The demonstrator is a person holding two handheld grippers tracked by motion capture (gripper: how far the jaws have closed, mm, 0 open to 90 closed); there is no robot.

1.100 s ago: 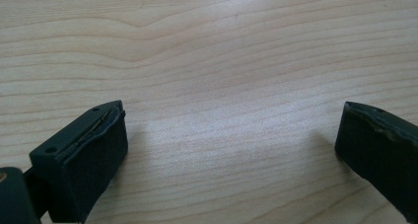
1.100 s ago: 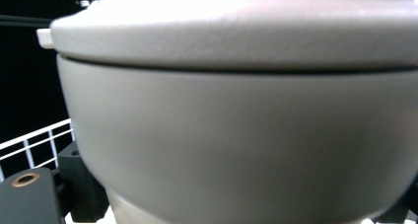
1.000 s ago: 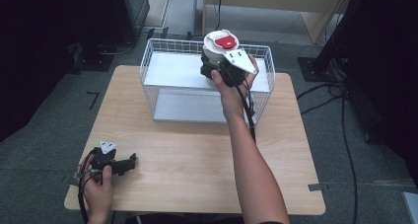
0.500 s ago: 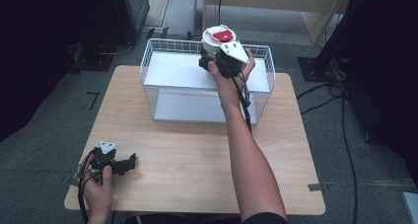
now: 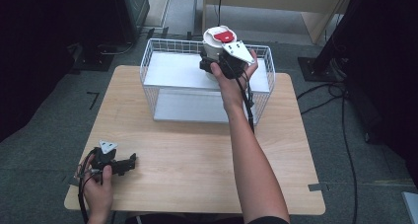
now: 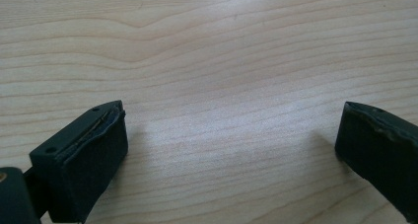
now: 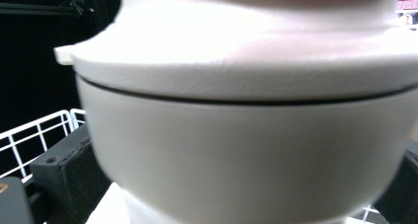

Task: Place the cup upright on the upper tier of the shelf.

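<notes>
My right gripper (image 5: 215, 61) is shut on a white lidded container (image 5: 217, 42) with a red patch on its lid, held above the back of the white wire basket (image 5: 162, 50). In the right gripper view the container (image 7: 246, 130) bulges between my jaws, its lid seam plain across it. My left gripper (image 5: 129, 163) rests at the table's near left corner, jaws wide open. In the left gripper view its fingers (image 6: 84, 155) stand far apart over bare wood with nothing between them.
The wire basket holds a white liner (image 5: 172, 68) and stands at the back of the light wooden table (image 5: 187, 155). Cables (image 5: 340, 115) lie on the dark floor to the right. A black stand base (image 5: 315, 66) is beside the table's far right corner.
My right gripper has carried the white container a little farther back and higher over the basket. The left gripper has stayed put.
</notes>
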